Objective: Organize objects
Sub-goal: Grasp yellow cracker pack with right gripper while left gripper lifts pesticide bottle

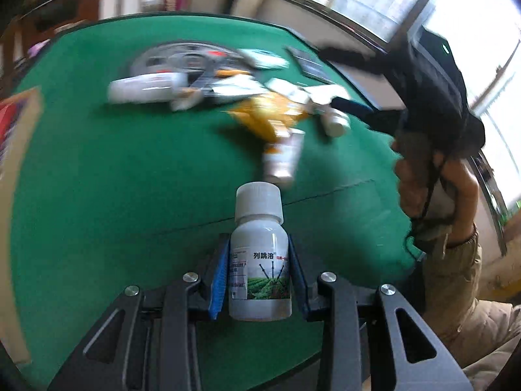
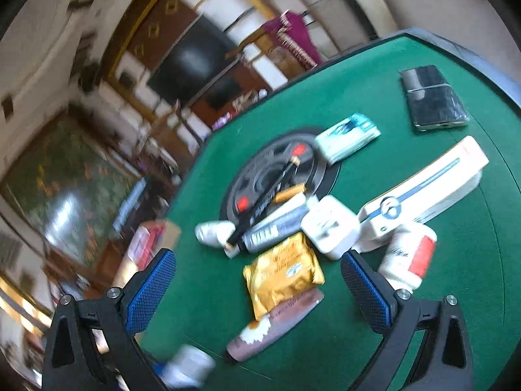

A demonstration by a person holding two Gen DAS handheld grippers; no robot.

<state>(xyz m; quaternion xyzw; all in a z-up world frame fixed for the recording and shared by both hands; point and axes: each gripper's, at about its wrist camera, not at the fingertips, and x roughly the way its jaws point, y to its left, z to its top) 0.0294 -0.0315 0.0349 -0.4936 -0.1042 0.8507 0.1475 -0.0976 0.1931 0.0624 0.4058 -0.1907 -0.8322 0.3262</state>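
Left wrist view shows the left gripper (image 1: 259, 277) clamped on a white bottle (image 1: 259, 260), held above the green table (image 1: 97, 195); the right gripper (image 2: 257, 290) stands wide and empty over the pile (image 2: 283, 228); most items seem unsorted; the task looks barely begun

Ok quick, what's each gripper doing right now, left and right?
Left gripper: closed on a small white plastic bottle with a white cap.
Right gripper: open, holding nothing, above the green felt table.
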